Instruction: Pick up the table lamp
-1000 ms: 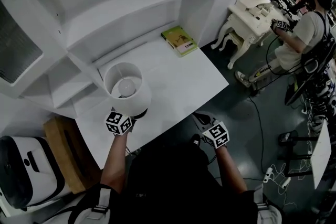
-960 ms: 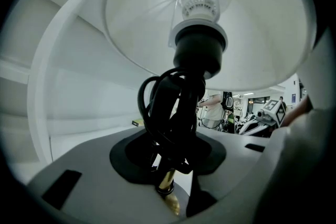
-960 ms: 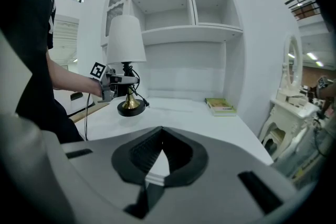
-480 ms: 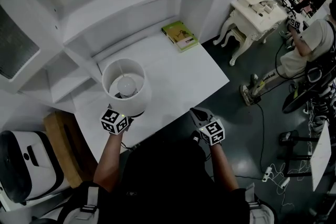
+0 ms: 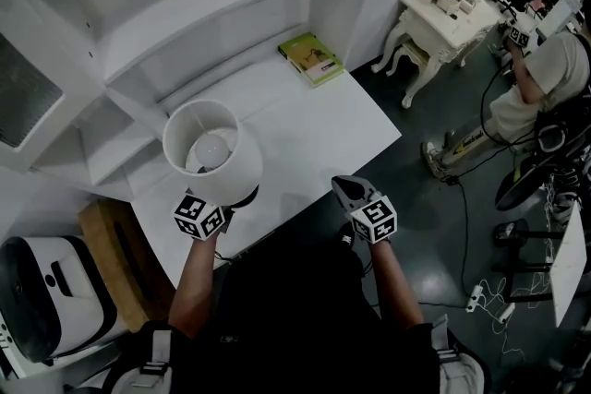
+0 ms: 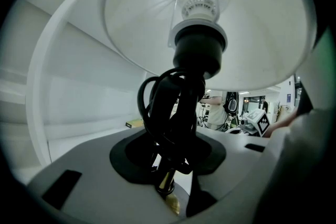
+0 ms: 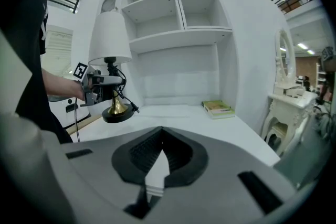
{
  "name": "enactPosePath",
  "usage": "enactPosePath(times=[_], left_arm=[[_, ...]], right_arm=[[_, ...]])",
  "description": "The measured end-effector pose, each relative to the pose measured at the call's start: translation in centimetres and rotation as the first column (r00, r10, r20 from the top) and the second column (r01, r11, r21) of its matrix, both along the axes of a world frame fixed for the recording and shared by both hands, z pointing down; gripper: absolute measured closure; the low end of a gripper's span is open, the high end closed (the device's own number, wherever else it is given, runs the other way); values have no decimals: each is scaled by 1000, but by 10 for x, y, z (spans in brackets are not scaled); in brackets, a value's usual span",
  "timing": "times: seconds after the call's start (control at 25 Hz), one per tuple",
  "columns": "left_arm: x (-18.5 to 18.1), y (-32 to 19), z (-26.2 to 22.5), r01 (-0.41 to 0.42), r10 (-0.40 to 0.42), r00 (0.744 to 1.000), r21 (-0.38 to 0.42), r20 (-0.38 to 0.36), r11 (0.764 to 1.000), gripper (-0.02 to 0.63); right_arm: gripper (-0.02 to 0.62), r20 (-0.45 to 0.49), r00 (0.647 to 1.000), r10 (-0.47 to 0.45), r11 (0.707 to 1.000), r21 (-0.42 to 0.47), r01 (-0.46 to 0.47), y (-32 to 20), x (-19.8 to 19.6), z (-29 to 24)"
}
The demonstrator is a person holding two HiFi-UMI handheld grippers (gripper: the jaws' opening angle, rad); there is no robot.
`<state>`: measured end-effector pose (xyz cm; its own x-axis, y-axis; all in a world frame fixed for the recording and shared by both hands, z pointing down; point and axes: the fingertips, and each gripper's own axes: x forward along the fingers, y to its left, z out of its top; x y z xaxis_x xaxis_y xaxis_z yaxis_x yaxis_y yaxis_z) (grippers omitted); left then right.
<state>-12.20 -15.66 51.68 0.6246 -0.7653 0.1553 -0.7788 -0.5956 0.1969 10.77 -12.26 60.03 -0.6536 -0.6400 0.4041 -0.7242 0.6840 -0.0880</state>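
Note:
The table lamp point(image 5: 212, 148) has a white shade, a black socket and stem wrapped in black cord, and a brass foot on a black base. My left gripper point(image 5: 229, 198) is shut on the lamp's stem point(image 6: 176, 128) just below the socket. In the right gripper view the lamp point(image 7: 110, 44) hangs upright with its base a little above the white desk point(image 7: 173, 113), and the left gripper point(image 7: 105, 81) clamps it from the left. My right gripper point(image 5: 349, 189) hovers off the desk's front edge, its jaws closed on nothing point(image 7: 160, 136).
A green book point(image 5: 312, 60) lies at the desk's point(image 5: 314, 143) far right corner. White shelves point(image 5: 185, 5) rise behind the desk. A white vanity point(image 5: 443, 9) and a person point(image 5: 545, 78) are at the right. A white appliance point(image 5: 46, 309) and cables point(image 5: 480, 291) are on the floor.
The left gripper has risen with the lamp, and the shade now sits higher and further left in the head view. The right gripper has barely moved.

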Motion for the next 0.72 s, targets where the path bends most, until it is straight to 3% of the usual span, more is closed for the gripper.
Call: enactPosePath(times=[0.72], left_arm=[[-8, -3, 3, 3, -3, 1000, -3, 5, 1000, 471]], right_arm=[[589, -21, 1000, 7, 1000, 19, -7, -12, -2, -4]])
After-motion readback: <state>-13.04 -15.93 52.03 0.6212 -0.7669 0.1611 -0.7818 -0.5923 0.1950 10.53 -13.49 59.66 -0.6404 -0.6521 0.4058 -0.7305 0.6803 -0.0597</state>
